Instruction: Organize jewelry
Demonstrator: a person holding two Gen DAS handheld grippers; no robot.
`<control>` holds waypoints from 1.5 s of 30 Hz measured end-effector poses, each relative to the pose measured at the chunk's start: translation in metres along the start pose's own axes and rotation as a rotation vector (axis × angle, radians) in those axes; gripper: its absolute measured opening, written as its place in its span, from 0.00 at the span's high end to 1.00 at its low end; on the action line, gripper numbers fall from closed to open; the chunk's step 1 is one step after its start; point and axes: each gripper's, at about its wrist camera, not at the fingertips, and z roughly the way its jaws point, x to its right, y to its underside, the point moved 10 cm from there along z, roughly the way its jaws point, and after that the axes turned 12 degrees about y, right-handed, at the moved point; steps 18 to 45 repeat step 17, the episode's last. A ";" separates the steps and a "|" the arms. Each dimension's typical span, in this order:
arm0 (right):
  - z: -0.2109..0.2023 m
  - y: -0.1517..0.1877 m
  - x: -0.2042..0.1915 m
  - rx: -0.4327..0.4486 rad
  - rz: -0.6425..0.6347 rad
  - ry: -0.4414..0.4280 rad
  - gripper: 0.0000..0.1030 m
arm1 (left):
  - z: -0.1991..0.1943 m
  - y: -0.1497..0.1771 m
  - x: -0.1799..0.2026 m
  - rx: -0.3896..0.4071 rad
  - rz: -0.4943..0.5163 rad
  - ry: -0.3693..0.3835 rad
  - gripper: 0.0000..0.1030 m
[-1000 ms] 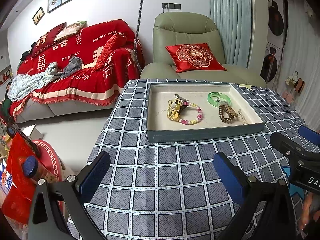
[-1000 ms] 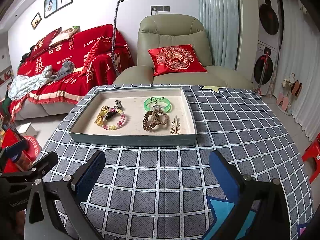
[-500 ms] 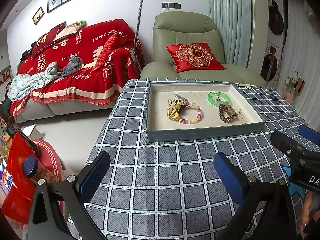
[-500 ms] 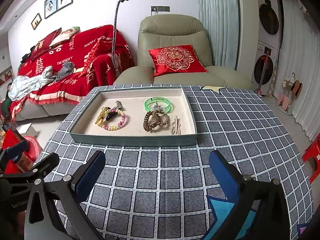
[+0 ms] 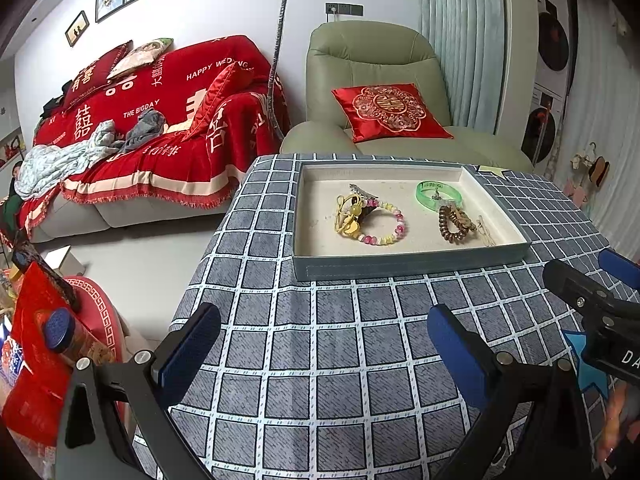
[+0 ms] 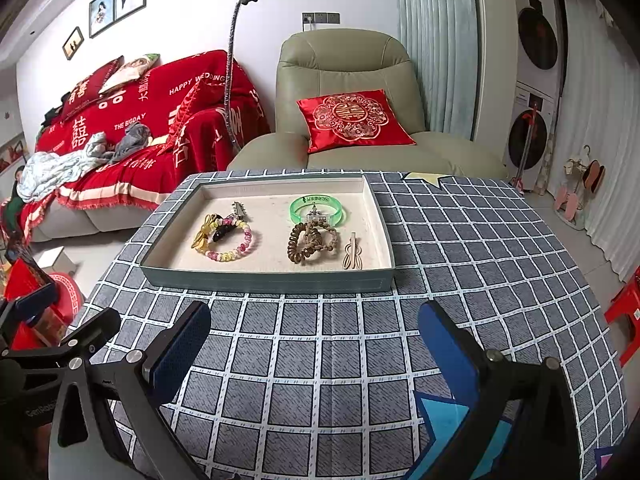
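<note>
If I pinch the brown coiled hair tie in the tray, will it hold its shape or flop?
The brown coiled hair tie looks like springy spiral cord, so it will probably stretch and sag. It touches the braided tan tie, which may drag along. It seems light, lying flat on the tray, unlikely to roll.

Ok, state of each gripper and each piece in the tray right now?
Left gripper: open, empty, short of the tray.
Right gripper: open, empty.
Tray: on the table, uncovered.
Green bangle: flat.
Beaded bracelet: tangled with the yellow piece.
Brown coil ties: bunched together.
Hair clip: lying loose.
</note>
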 end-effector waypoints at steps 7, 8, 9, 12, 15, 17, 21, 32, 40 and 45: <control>0.000 0.000 -0.001 -0.001 -0.002 -0.002 0.00 | 0.001 0.001 -0.001 -0.008 0.001 0.005 0.00; -0.001 0.000 -0.001 -0.001 -0.002 -0.003 0.00 | 0.001 0.002 -0.001 -0.010 -0.001 0.007 0.00; -0.001 0.000 -0.001 -0.002 -0.002 -0.002 0.00 | 0.001 0.001 -0.002 -0.010 -0.003 0.009 0.00; -0.001 0.000 -0.001 -0.002 0.000 -0.001 0.00 | 0.002 0.003 -0.002 -0.013 -0.008 0.016 0.00; 0.000 0.000 0.000 -0.001 -0.001 -0.002 0.00 | 0.001 0.003 -0.002 -0.013 0.000 0.009 0.00; 0.000 0.000 0.000 -0.001 -0.001 -0.002 0.00 | 0.001 0.003 -0.002 -0.015 0.000 0.012 0.00; 0.000 0.000 0.000 -0.001 -0.001 -0.002 0.00 | 0.001 0.003 -0.002 -0.015 0.000 0.012 0.00; 0.000 0.000 0.000 -0.001 -0.001 -0.002 0.00 | 0.001 0.003 -0.002 -0.015 0.000 0.012 0.00; 0.000 0.000 0.000 -0.001 -0.001 -0.002 0.00 | 0.001 0.003 -0.002 -0.015 0.000 0.012 0.00; 0.000 0.000 0.000 -0.001 -0.001 -0.002 0.00 | 0.001 0.003 -0.002 -0.015 0.000 0.012 0.00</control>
